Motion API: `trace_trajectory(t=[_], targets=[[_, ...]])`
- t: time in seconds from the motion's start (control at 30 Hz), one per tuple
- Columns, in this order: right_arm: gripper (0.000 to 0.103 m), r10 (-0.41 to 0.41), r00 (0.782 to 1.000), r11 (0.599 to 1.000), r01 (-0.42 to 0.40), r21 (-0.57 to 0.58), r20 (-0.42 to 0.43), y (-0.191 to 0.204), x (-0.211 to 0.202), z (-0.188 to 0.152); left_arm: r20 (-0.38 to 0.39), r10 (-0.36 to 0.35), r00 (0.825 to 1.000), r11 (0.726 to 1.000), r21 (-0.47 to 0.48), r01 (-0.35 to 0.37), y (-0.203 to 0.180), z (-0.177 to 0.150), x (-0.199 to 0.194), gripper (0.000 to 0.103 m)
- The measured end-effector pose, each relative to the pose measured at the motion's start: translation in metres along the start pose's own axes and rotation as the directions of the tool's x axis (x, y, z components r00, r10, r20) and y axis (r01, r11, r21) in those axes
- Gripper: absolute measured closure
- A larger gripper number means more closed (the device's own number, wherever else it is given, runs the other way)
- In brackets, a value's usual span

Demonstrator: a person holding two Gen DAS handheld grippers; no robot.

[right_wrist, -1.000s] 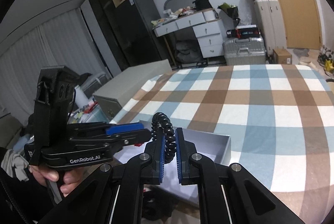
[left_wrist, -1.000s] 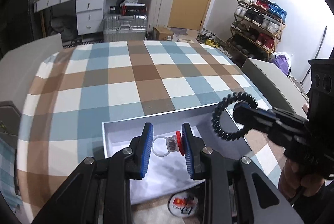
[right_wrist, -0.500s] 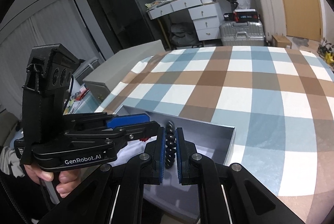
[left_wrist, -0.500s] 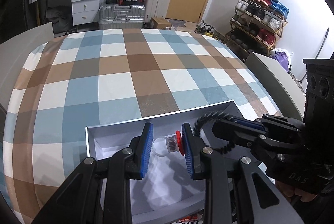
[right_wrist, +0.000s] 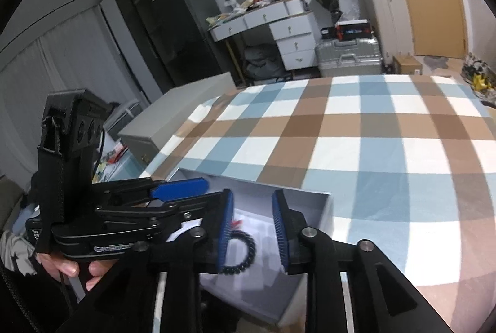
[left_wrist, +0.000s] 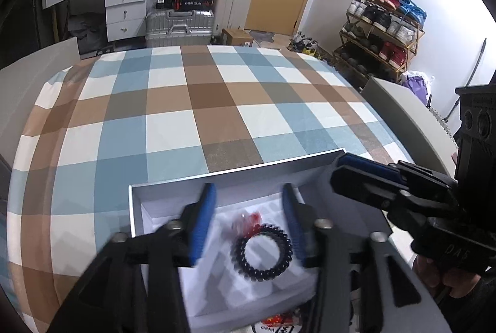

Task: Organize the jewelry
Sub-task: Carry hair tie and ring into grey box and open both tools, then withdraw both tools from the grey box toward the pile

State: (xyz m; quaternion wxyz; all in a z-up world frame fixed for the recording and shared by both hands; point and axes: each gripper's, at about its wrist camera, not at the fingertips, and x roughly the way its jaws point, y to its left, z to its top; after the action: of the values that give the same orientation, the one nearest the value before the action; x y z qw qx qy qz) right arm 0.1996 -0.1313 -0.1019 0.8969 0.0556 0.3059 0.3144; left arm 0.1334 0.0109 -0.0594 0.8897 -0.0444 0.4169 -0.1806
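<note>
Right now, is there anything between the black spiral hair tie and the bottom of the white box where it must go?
Nothing visible. The hair tie already lies on the floor of the white box, next to a blurred red ring. The left gripper and right gripper have just been opening, and neither presses on it.

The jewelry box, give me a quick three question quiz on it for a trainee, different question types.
1. True or false: the black coil bracelet lies inside the white box.
2. What sits just beyond the bracelet in the left wrist view? A) a blurred ring with a red top B) a watch C) a key
3. Fill in: the jaws of the left gripper and the right gripper have just been opening and now grip ____.

Key: 1 true. 2 A. 3 nothing; both stand open over the box, with bracelet and ring lying loose below.
</note>
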Motion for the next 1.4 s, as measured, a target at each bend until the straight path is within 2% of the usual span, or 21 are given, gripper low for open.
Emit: trace_trajectory(t=[0.03,0.2,0.3,0.57,0.67,0.83,0.97,1.03,1.1,1.4], targets=[[0.069,-0.004,1.0,1.0,0.004,0.006,0.008,-0.001,-0.005,-0.001,0.008,0.003,1.0,1.0,-0.007,-0.003,0.0,-0.001,-0.004,0.05],[0.054,-0.033,0.999,0.999,0.032,0.044,0.038,-0.005,-0.027,-0.006,0.025,0.024,0.999,0.999,-0.023,-0.024,0.0,-0.003,-0.014,0.047],[0.05,-0.04,0.998,0.998,0.038,0.051,0.05,-0.004,-0.039,-0.01,0.034,0.039,0.999,0.999,-0.025,-0.038,-0.004,-0.008,-0.023,0.039],[0.026,-0.057,0.994,0.998,0.054,0.03,0.096,0.01,-0.069,-0.022,0.074,0.086,0.994,0.996,-0.008,-0.086,-0.021,-0.019,-0.044,0.036],[0.015,-0.066,0.991,0.998,0.063,0.03,0.115,0.015,-0.08,-0.027,0.096,0.104,0.99,0.995,-0.01,-0.103,-0.026,-0.023,-0.051,0.025],[0.009,-0.075,0.988,0.997,0.072,0.024,0.136,0.024,-0.099,-0.04,0.144,0.142,0.979,0.99,-0.025,-0.14,-0.03,-0.033,-0.066,0.02],[0.008,-0.05,0.991,0.998,0.053,-0.016,0.126,0.035,-0.11,-0.057,0.16,0.179,0.971,0.984,-0.05,-0.173,-0.03,-0.046,-0.075,0.017],[0.008,-0.044,0.992,0.998,0.049,-0.041,0.115,0.043,-0.115,-0.069,0.157,0.175,0.972,0.984,-0.058,-0.168,-0.029,-0.053,-0.078,0.009],[0.008,-0.044,0.994,0.997,0.049,-0.058,0.096,0.05,-0.117,-0.081,0.147,0.187,0.971,0.981,-0.07,-0.179,-0.028,-0.063,-0.081,0.006],[0.009,-0.03,1.0,0.993,0.029,-0.113,-0.006,0.079,-0.109,-0.131,0.138,0.234,0.963,0.971,-0.078,-0.225,-0.025,-0.092,-0.093,0.002]])
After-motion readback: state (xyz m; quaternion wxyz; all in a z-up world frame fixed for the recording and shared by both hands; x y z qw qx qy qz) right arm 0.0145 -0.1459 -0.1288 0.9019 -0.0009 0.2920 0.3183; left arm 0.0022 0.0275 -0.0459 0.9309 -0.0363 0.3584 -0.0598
